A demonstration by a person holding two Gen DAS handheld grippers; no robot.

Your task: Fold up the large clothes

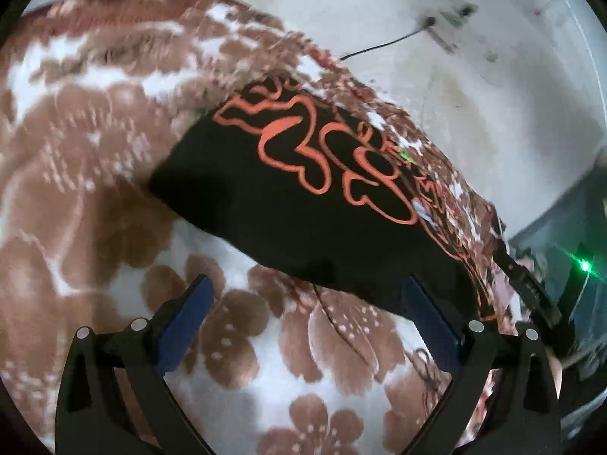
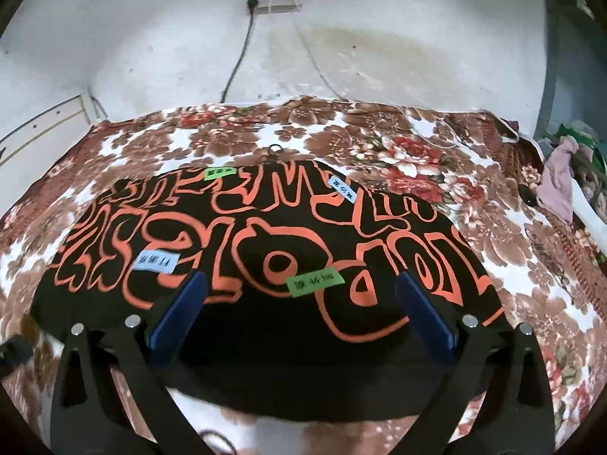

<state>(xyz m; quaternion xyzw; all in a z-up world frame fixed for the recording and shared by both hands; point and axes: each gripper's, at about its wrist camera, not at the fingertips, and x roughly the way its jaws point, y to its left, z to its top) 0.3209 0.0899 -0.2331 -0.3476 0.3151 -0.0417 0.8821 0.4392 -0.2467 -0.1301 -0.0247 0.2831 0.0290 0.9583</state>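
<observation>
Fingers first: in the right wrist view our right gripper [image 2: 301, 303] hangs with its jaws spread wide and nothing between them, poised over the near hem of the black garment [image 2: 265, 326]. Our left gripper [image 1: 305, 316] is likewise wide apart and empty, hovering above the flowered blanket [image 1: 95, 197], with its right finger lying against the garment's near edge, though we cannot tell whether it touches.

We judge the step in hand to be taking hold of an edge for the next fold. To do it well, we should bring each gripper low, slide one finger under the hem so that the cloth and not the plush blanket comes up, and pinch every layer at once. Both grips ought to rise together and travel evenly, or the fold will skew.

The garment lies flat on the blanket, near the middle of the bed. From the right wrist its long axis runs across the view, left to right, with the orange lettering [image 2: 273, 235] filling the far half. A green label [image 2: 315, 281] and a pale blue label [image 2: 156, 261] sit on the near part, with another green label [image 2: 219, 172] and blue label [image 2: 342, 188] toward the far edge. Which end is the collar we cannot tell.

Beyond the bed stands a stained white wall [image 2: 341, 57], with a cable [image 2: 237, 64] hanging from a socket.
</observation>
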